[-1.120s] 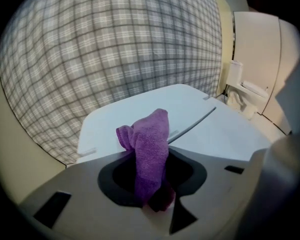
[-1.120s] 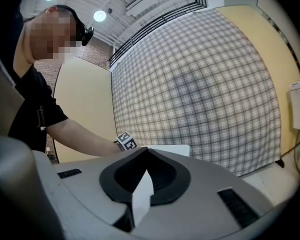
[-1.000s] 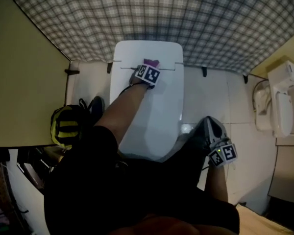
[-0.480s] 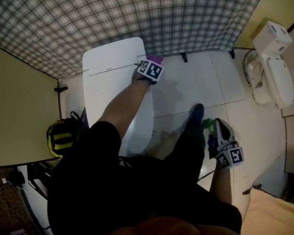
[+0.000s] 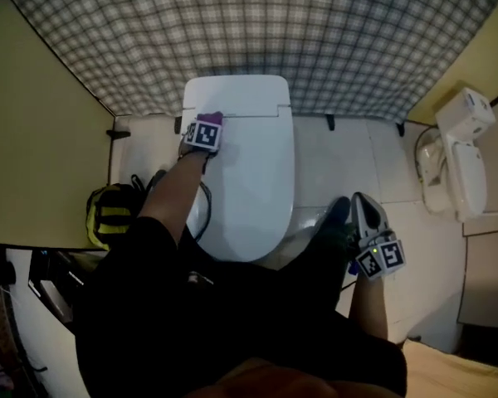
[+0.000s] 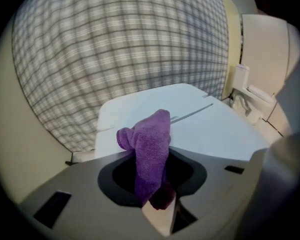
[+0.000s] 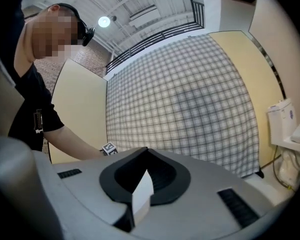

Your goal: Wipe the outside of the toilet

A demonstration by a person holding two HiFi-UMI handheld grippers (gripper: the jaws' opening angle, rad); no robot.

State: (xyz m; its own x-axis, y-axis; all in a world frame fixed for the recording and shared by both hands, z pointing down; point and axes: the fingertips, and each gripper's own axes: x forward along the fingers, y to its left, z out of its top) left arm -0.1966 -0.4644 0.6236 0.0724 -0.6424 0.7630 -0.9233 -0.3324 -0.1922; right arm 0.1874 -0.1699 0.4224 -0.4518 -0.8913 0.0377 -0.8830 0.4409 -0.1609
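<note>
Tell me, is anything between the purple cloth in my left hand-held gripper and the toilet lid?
Nothing visible. The left hand-held gripper holds the purple cloth right at the rear left corner of the toilet lid, which is bare there.

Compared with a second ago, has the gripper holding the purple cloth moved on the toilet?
Yes. The left gripper, with its purple cloth, slid from the middle of the toilet lid's seam to its left edge.

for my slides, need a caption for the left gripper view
Left gripper, jaws shut on a purple cloth, at the top of the white toilet.
</note>
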